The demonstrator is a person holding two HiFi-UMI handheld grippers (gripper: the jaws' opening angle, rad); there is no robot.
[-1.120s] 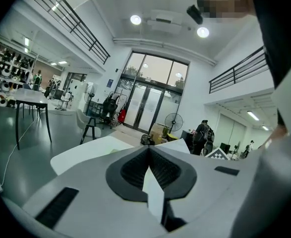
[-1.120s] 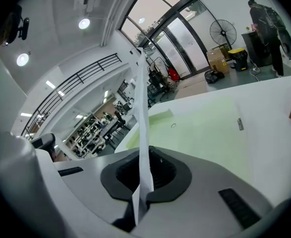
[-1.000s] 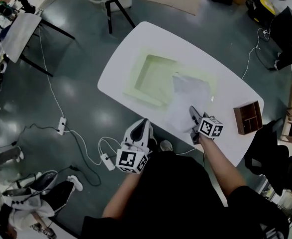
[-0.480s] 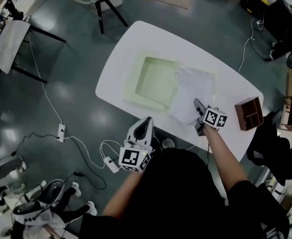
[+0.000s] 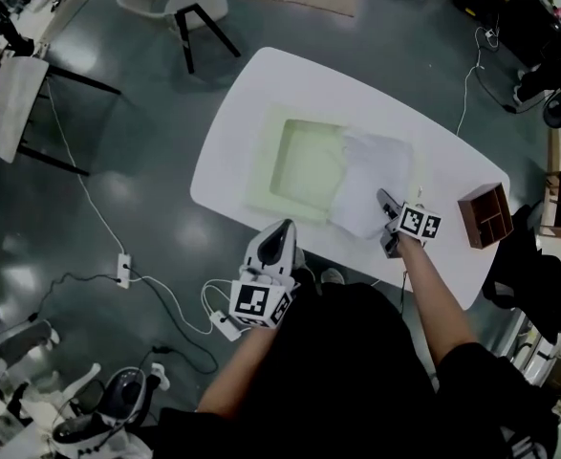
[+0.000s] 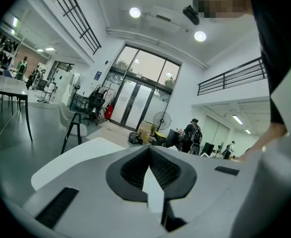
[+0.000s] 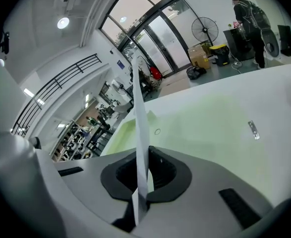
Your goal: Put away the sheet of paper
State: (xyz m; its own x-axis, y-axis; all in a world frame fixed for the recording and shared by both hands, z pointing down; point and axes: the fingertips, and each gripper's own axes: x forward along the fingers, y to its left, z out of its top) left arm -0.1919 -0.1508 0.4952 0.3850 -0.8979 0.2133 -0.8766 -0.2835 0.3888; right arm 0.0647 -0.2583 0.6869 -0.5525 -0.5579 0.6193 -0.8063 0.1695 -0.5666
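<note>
A white sheet of paper (image 5: pixel 366 175) hangs over the right half of a pale green shallow tray (image 5: pixel 304 161) on the white table (image 5: pixel 261 84). My right gripper (image 5: pixel 385 204) is shut on the sheet's near edge. In the right gripper view the sheet (image 7: pixel 140 128) stands edge-on and upright out of the shut jaws of that gripper (image 7: pixel 143 175), with the green tray (image 7: pixel 200 118) beyond it. My left gripper (image 5: pixel 278 239) hovers off the table's near edge above the floor. In the left gripper view that gripper (image 6: pixel 152 175) is shut and holds nothing.
A brown wooden box (image 5: pixel 485 215) with compartments sits at the table's right end. A small metal clip (image 7: pixel 253 129) lies on the green surface. On the floor are a stool (image 5: pixel 194 3), a power strip (image 5: pixel 122 268) and cables.
The right gripper has kept its hold and carried the sheet a little further over the tray, where it now lies flatter. The left gripper has stayed by the table's near edge.
</note>
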